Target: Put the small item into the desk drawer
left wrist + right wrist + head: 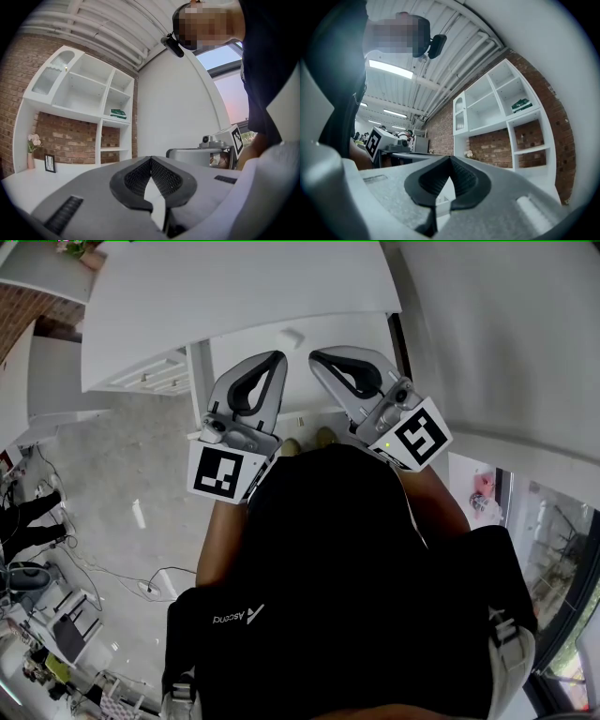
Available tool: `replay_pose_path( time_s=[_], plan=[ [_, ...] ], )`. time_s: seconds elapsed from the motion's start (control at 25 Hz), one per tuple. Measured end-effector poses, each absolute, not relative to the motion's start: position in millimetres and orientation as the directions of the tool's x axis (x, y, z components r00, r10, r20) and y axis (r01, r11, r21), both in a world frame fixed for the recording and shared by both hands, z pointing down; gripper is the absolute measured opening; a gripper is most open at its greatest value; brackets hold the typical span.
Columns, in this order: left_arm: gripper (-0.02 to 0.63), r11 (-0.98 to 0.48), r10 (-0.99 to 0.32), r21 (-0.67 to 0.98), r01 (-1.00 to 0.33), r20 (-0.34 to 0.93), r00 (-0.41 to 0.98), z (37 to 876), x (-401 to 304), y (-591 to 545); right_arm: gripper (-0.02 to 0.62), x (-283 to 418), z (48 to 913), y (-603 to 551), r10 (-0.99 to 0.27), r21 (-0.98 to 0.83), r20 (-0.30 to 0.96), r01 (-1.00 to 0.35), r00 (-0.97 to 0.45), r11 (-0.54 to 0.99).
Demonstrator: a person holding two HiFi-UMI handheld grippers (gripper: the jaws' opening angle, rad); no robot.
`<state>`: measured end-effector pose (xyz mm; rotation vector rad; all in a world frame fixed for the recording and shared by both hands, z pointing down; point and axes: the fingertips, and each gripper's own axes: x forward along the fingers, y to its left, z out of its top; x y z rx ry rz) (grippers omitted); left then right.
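The left tool (151, 159) and right tool (450, 158) are both closed on nothing, side by side just off the bench's (187, 306) front edge. The small item (292, 337) seems to be the pale fleck near that edge. Its long axis looks oblique to the edge, and which way it points is unreadable. The likely risk is that a tool arriving closed nudges it off the edge.
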<state>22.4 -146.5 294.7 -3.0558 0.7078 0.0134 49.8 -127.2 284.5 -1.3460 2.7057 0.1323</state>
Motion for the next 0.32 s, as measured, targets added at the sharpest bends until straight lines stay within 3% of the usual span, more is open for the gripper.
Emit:
replay_pose_path(
  time_s=[0.32],
  plan=[
    [-0.002, -0.894, -0.448, 0.0, -0.448, -0.008, 0.894, 293.9, 25.8, -149.2, 0.0, 50.4, 287.7, -129.2, -0.781, 0.024, -0.138, -0.79, -0.609, 0.612]
  ],
)
